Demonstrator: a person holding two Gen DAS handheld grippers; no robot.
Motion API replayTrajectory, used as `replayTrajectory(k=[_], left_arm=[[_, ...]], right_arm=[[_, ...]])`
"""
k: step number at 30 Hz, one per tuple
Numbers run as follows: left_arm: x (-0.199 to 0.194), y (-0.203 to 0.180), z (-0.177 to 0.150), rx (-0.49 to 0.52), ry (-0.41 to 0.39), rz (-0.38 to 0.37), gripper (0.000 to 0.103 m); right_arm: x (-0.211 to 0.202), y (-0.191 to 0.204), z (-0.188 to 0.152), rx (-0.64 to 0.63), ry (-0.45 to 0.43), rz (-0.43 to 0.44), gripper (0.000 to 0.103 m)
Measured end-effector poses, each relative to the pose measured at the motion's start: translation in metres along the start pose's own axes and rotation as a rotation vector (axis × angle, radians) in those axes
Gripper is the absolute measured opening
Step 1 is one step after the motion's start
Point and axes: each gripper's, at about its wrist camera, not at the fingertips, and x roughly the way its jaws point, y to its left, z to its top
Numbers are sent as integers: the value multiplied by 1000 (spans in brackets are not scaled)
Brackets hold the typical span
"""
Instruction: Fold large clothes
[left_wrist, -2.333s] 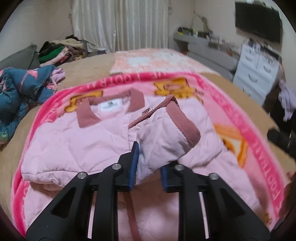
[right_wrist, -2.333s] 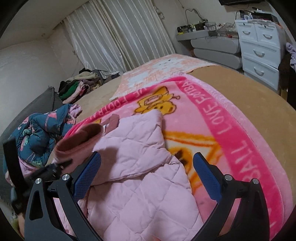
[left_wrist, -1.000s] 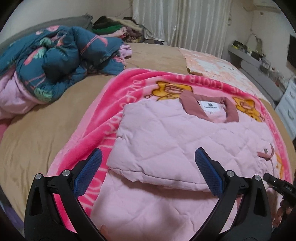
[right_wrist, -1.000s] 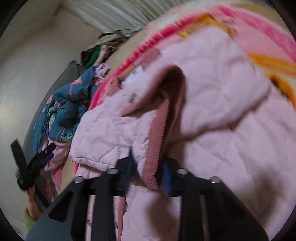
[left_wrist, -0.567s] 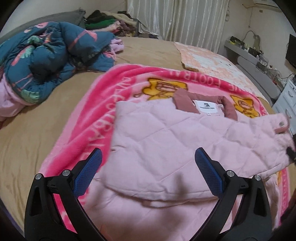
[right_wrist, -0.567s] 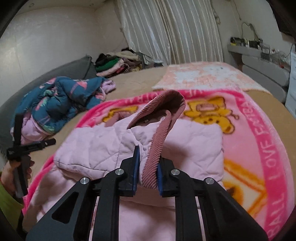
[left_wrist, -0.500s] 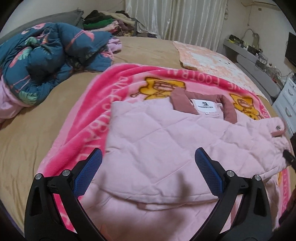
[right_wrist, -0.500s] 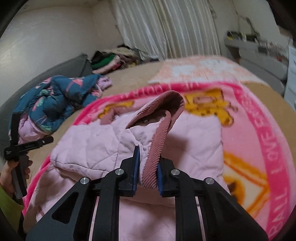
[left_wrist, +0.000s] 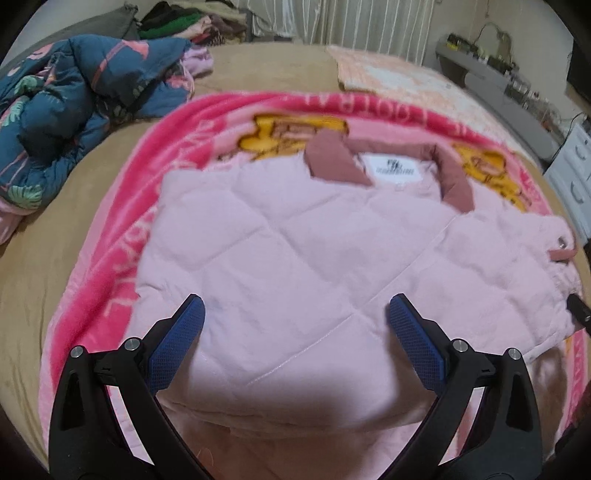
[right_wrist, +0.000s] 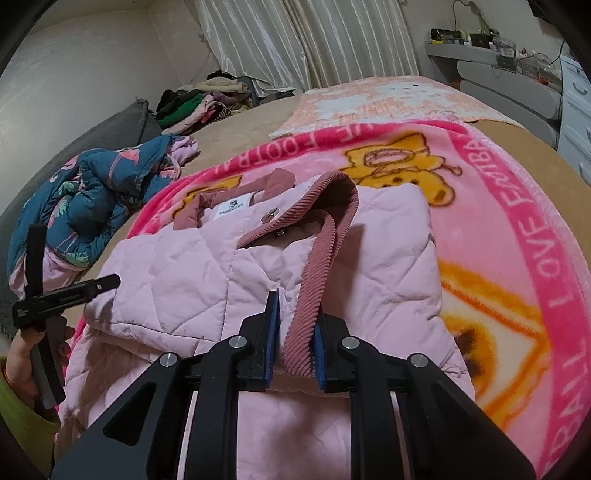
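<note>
Quilt (left_wrist: 74, 96), dark blue with a pink and green print, lies crumpled at the far left of the bed (left_wrist: 40, 266), and a heap of clothes (right_wrist: 199, 103) sits beyond it near the curtain (right_wrist: 295, 40). To its right a pink blanket (left_wrist: 122, 229) with yellow bear figures and white lettering is spread over the tan bed. On the blanket lies the jacket (left_wrist: 295, 251), pale pink and quilted, its body folded into a broad block with the rose collar (left_wrist: 332, 162) and white label (left_wrist: 391, 168) at the far edge.

In the left wrist view the left gripper (left_wrist: 295, 332) hangs over the near part of the jacket with its blue-padded fingers (left_wrist: 177, 343) spread wide and nothing between them. The right wrist view shows that same tool as a dark bar at the left edge, with the person's hand (right_wrist: 29, 362) around its handle, beside the jacket's left side.

Further right, the right gripper (right_wrist: 293, 332) is clamped on the cuff (right_wrist: 314, 280), a ribbed rose band at the end of a sleeve. The cuff is raised above the folded body, its mouth gaping toward the collar, with a metal snap (right_wrist: 280, 232) showing inside. The sleeve's quilted cloth drapes down onto the jacket on both sides of the fingers.

At the far right stand a grey shelf (right_wrist: 509, 77) and white drawers (right_wrist: 576, 110).
</note>
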Motion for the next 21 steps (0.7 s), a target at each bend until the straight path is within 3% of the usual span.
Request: replayTrajectory(k=[2, 4, 6, 13, 15, 21], left_arm=[[9, 1, -4, 6, 21, 4, 94], [14, 3, -8, 2, 27, 3, 94], [17, 5, -10, -7, 30, -2, 94], [25, 6, -14, 2, 42, -9, 95], [28, 6, -15, 6, 44, -7, 95], [35, 7, -16, 9, 62, -17, 95]], right_arm=[[-1, 1, 1, 0, 5, -16, 23], [-3, 2, 1, -6, -2, -52, 41], [-10, 3, 3, -15, -35, -103, 50], [-23, 15, 7, -55, -83, -99, 61], [-25, 27, 7, -104, -80, -82, 70], [-11, 71, 7, -240, -41, -75, 78]])
